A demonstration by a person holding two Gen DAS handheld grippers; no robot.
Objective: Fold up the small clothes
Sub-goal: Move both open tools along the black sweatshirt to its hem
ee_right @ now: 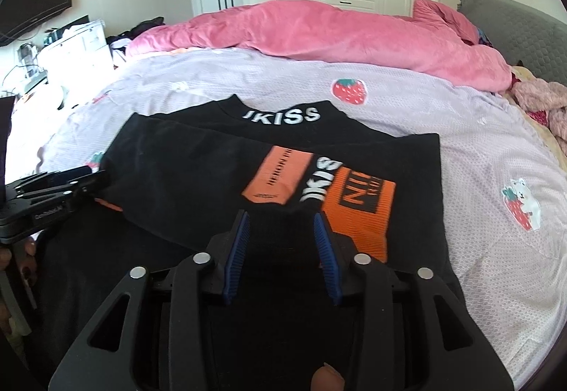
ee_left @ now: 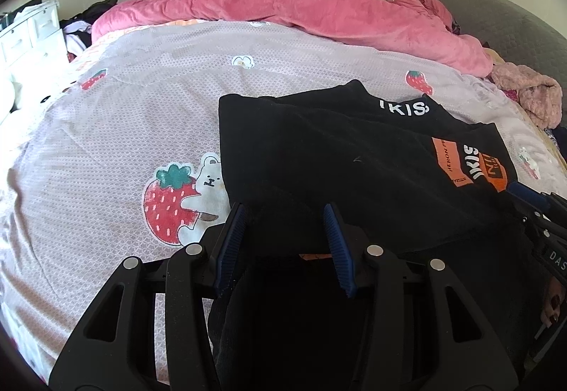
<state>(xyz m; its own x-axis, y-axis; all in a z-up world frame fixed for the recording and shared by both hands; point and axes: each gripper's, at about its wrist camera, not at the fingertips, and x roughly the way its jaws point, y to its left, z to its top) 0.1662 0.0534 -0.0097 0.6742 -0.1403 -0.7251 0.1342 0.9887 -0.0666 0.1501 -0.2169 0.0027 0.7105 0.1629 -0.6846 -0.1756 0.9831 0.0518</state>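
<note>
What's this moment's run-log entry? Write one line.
left tool open | right tool open | black shirt part-folded on bedspread | both tools over its near edge

Bright daylight pours in from the left of both frames, washing out the white drawers [ee_right: 76, 47] there. Fisheye bending and dark vignetting ring the edges; the black garment [ee_right: 219, 157] loses detail.

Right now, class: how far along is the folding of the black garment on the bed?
Done: the black top lies on the bedsheet, sides folded inward. In hand: left gripper and right gripper sit open over its near hem, gripping nothing. Left: folding the hem toward the collar.
</note>
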